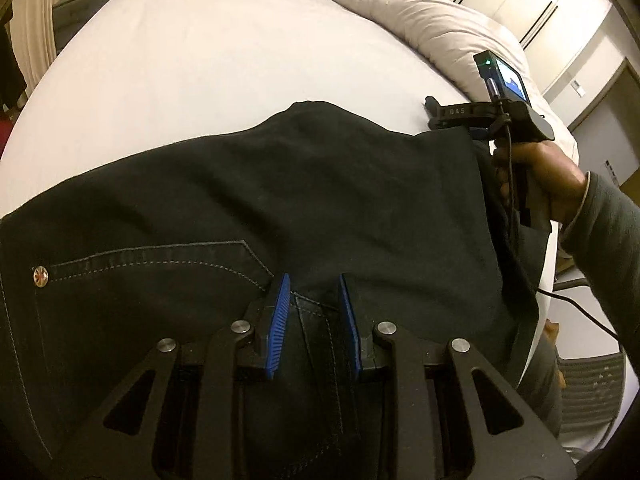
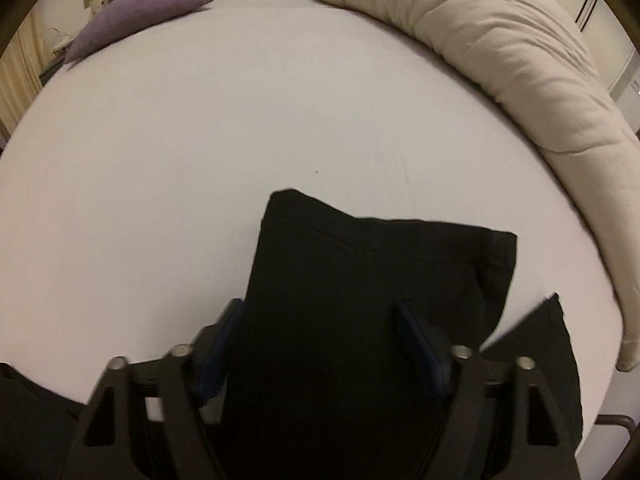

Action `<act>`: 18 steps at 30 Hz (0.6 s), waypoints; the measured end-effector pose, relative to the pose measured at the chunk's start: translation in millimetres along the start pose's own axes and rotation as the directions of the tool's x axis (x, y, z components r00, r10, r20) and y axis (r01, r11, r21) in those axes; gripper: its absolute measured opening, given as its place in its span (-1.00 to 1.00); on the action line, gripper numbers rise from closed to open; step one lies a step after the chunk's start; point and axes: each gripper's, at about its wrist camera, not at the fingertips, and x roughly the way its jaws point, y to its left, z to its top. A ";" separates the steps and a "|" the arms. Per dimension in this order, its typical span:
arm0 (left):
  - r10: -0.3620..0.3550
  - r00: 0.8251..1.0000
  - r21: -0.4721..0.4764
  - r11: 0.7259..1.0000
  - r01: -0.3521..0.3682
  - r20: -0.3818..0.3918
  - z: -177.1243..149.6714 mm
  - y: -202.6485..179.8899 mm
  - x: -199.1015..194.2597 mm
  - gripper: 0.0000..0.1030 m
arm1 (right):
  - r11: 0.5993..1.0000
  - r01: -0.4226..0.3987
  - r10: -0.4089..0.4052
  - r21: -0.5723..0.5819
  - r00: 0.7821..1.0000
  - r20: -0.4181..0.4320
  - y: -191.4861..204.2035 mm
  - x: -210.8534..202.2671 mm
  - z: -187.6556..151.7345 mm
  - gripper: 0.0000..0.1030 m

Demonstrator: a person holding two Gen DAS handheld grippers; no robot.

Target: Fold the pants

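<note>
Pants [image 1: 280, 184], black with pale pocket stitching and a metal rivet [image 1: 41, 275], lie spread across the near edge of a bed [image 1: 192, 72] covered by a plain pale sheet. A beige duvet [image 2: 500, 52] is bunched along the right edge, with a purple cushion [image 2: 140, 12] at the far left corner. The left gripper [image 1: 314, 320] has its blue pads part-spread around a waistband fold. The right gripper [image 2: 320, 344] stands wide apart astride a folded leg end.
</note>
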 end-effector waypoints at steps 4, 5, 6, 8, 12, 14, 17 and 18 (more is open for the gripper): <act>0.013 1.000 0.008 1.000 -0.013 -0.001 -0.8 -5.0 2.5 -0.53 | 0.999 -0.039 0.039 0.032 0.999 -0.002 -15.9 -4.3 5.7 -0.87; 0.015 1.000 0.008 1.000 -0.015 -0.001 -1.4 -4.7 3.6 -0.53 | 0.997 -0.055 0.054 0.061 0.998 0.013 -24.0 -10.2 6.4 -0.87; 0.017 1.000 0.008 1.000 -0.017 -0.001 -3.1 -1.4 1.6 -0.53 | 0.995 -0.063 0.061 0.082 0.998 0.034 -32.9 -16.9 6.7 -0.89; 0.021 1.000 0.009 1.000 -0.021 -0.001 -4.8 1.6 5.1 -0.53 | 0.981 -0.108 0.092 0.160 0.990 0.106 -58.1 -37.3 -0.2 -0.92; 0.029 1.000 0.005 1.000 -0.029 0.003 -4.1 -4.2 8.2 -0.53 | 0.902 -0.244 0.142 0.356 0.947 0.288 -133.3 -90.1 -46.3 -0.92; 0.037 0.999 0.006 0.999 -0.037 0.001 -2.9 -4.7 7.8 -0.53 | 0.842 -0.293 0.127 0.453 0.924 0.361 -171.4 -106.7 -77.8 -0.92; 0.054 0.999 0.009 0.999 -0.054 -0.002 -2.2 -6.6 9.3 -0.53 | 0.635 -0.378 0.103 0.674 0.906 0.411 -242.2 -97.6 -146.6 -0.90; 0.063 0.998 0.013 0.998 -0.063 -0.005 -1.7 -8.8 10.4 -0.53 | 0.576 -0.399 0.128 0.714 0.906 0.403 -258.9 -82.6 -159.5 -0.82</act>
